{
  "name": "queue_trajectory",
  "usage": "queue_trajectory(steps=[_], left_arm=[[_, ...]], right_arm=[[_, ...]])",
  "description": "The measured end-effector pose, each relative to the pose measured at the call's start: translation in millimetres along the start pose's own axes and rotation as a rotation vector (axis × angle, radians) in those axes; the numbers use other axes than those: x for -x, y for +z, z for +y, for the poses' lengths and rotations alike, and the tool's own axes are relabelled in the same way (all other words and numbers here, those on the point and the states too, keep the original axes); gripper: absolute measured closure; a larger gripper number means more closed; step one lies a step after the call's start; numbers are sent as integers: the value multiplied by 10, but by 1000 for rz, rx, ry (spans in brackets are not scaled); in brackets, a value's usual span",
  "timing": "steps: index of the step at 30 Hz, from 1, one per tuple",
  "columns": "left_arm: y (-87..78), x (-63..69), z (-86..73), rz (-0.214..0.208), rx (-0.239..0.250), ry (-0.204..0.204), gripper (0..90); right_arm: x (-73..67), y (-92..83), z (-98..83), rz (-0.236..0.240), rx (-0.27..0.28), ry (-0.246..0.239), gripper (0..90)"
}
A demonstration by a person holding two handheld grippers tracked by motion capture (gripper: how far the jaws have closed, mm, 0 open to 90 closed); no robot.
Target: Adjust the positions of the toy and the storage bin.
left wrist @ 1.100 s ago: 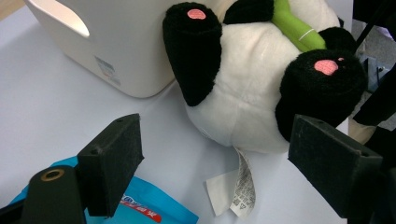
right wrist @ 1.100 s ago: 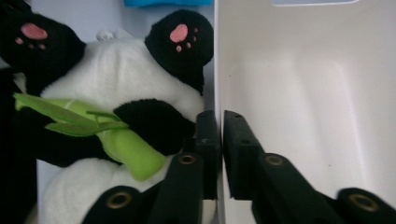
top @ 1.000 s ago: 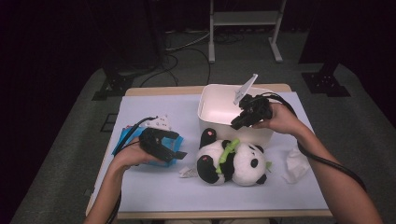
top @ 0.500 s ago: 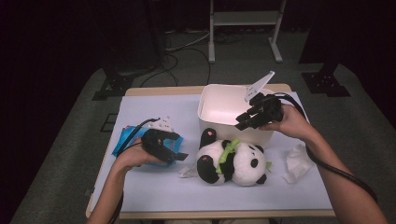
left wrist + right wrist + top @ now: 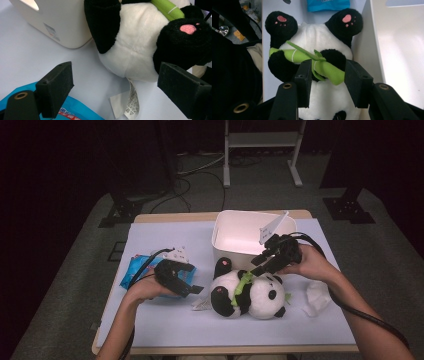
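**Black-and-white plush panda (image 5: 245, 292) flat on the counter, right claw let go**

Lies on its back on the pale lilac counter (image 5: 165, 235), just in front of the white plastic tub (image 5: 220, 237). Feet to the left with pink pads up, head to the right, one black foot close against the tub's near wall. Hugs a green felt bamboo roll (image 5: 299, 55) slantwise across the chest with both black arms. Trails a white sewn-in label (image 5: 131, 100) from the lower body onto the counter.

Above the panda's chest, the right claw (image 5: 257, 265), reaching in from the right, by the tub's near right corner. Has just been opening and stands released. Straddles the thick end of the bamboo roll and one black arm, with a pad on either side and neither squeezing. Carries a grey three-cornered plate on top, tilted up over the tub's rim.

At the left, low over the counter near the panda's feet, the left claw (image 5: 192, 279). Released too, jaws spread wide and eased a touch wider just now, with nothing between the pads. Points at the panda's white underside and the label, clear of both.

Under the left hand, a flat blue plastic packet (image 5: 132, 270) with printed lettering, well left of the tub. Beyond the panda's head, near the counter's right edge, a crumpled white tissue (image 5: 316, 297), apart from the toy.
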State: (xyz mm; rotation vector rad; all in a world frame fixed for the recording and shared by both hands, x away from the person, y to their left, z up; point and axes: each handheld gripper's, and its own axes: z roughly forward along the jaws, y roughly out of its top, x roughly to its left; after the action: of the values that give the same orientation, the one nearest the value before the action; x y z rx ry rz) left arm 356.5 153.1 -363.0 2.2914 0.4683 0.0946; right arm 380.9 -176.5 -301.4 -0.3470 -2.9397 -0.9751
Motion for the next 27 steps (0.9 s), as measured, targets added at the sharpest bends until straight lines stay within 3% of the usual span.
queue_trajectory(steps=[10,19,27], left_arm=[[41,-4,-25,-4,-1,-1,117],[62,4,-52,-7,-2,1,114],[54,2,-78,-6,-6,-3,113]], right_arm=[[23,202,-7,11,-45,-1,478],[74,293,-14,5,-94,9,457],[-4,322,-33,21,-75,-14,559]])
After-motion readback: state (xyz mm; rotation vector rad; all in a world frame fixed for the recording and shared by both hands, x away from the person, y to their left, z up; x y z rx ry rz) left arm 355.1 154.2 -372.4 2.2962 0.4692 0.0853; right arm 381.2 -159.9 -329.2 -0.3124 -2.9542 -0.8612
